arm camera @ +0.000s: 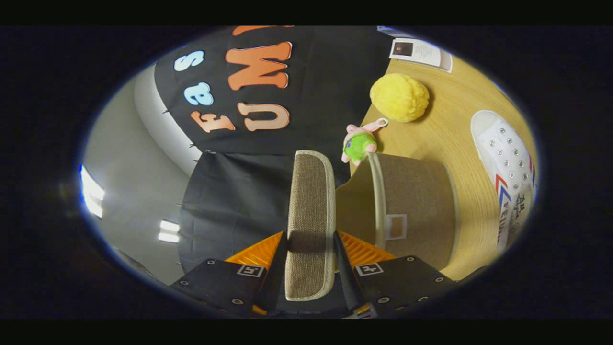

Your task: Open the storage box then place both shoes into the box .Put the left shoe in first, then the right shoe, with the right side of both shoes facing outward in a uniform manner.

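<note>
My gripper (310, 249) is shut on the lid (309, 211) of the storage box; the brown woven lid with its pale trim runs edge-on between both fingers and out beyond them. The box (412, 206), brown fabric with a small label patch, stands just to the right of the lid on the wooden table (459, 143), its mouth uncovered. A white shoe (506, 167) with red and blue stripes and metal eyelets lies on the table beyond the box to the right. The view is rolled, so the table runs up the right side.
A yellow fluffy ball (400, 97) and a small pink and green plush toy (360, 143) lie on the table past the box. A printed paper sheet (420, 52) lies further off. The black booth cloth hangs to the left.
</note>
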Demonstrator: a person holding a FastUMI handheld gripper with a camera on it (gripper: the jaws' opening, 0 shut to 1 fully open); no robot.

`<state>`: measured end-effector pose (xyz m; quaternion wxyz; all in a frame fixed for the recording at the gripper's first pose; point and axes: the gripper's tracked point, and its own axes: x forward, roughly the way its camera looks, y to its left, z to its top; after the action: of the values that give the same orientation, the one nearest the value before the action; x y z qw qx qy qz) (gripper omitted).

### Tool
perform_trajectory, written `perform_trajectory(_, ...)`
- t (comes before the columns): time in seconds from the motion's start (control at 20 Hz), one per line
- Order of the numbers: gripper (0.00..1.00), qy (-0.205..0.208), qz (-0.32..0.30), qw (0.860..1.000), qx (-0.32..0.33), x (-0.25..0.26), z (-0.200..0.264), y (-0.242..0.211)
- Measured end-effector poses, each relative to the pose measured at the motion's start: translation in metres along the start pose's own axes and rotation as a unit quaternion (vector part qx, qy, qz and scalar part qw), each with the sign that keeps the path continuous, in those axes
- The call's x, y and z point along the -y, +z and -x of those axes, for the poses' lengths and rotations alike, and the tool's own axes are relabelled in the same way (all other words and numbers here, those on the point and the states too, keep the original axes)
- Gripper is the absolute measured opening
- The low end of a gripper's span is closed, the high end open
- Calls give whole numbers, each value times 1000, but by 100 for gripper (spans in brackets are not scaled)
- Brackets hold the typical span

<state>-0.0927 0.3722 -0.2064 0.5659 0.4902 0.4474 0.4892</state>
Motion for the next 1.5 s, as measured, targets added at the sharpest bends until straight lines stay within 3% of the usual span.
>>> perform_trajectory(0.1,52,11,8,1000,3,-16,-5,0)
perform_trajectory(0.35,39,-6,33,999,-2,-25,-32,-7)
perform_trajectory(0.6,15,11,48,999,-21,-53,-63,-26)
perform_trajectory(1.0,8,4,77,996,-35,-77,-118,-47)
perform_trajectory(1.5,2,-31,116,988,-97,-62,-185,-97)
